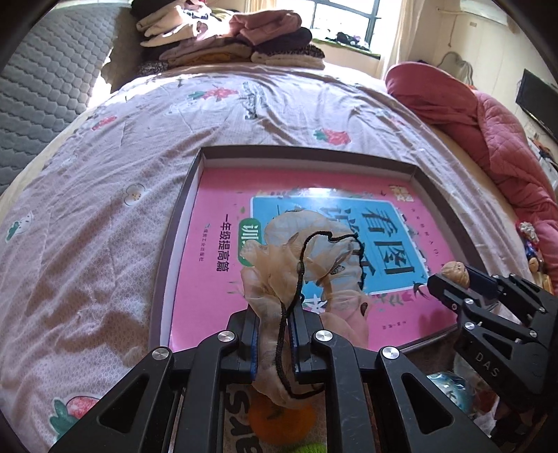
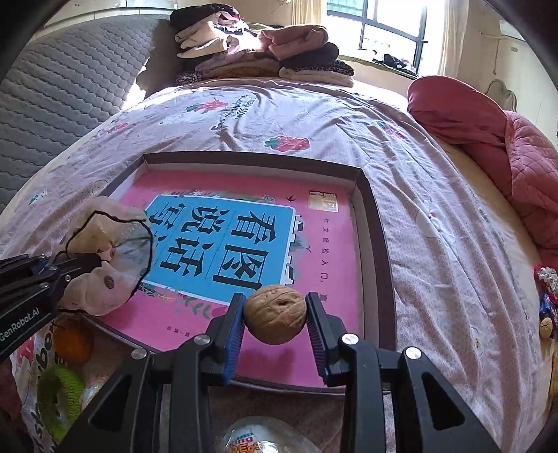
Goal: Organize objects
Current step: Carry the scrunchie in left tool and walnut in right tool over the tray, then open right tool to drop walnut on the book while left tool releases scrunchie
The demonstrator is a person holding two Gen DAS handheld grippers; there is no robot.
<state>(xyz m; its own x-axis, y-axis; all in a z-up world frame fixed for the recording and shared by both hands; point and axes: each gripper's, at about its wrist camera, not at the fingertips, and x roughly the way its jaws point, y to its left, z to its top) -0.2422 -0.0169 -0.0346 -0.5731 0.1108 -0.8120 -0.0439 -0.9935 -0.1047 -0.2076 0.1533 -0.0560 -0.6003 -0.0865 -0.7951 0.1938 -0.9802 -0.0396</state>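
Left hand-held gripper (image 1: pixel 273 334): jaws nearly closed, pinching one sheer beige organza scrunchie (image 1: pixel 303 254) with one thin black cord (image 1: pixel 296 278) looped through and over it. The scrunchie bunches up past the fingertips and hangs above the near left part of the tray.

Right hand-held gripper (image 2: pixel 275 313): jaws part-open, clamped on one walnut (image 2: pixel 275 313), each blue-ribbed pad touching one side of the shell. The walnut is held above the near edge of the tray. In the left wrist view the same walnut (image 1: pixel 455 273) shows at the tip of the right hand-held gripper (image 1: pixel 457 284).

One shallow dark-rimmed box tray (image 2: pixel 378 244) lies on the bed. Inside it, flat, one pink book (image 2: pixel 314 278) with a blue title panel and large black Chinese characters; it fills most of the tray floor.

Near side of the tray, on the bed: one orange fruit (image 2: pixel 73 343), one green fuzzy ring (image 2: pixel 59 397) just beside it, one clear plastic egg-shaped container (image 2: pixel 258 439) with a printed label, partly hidden under the right hand-held gripper.

One bedsheet (image 1: pixel 104 226), pale pink with strawberry prints. One stack of folded clothes (image 1: pixel 230 38) at the far end. One red quilted blanket (image 2: pixel 488 146) bunched along the right side. One grey quilted headboard (image 1: pixel 45 87) at left. One window (image 2: pixel 383 24) beyond.
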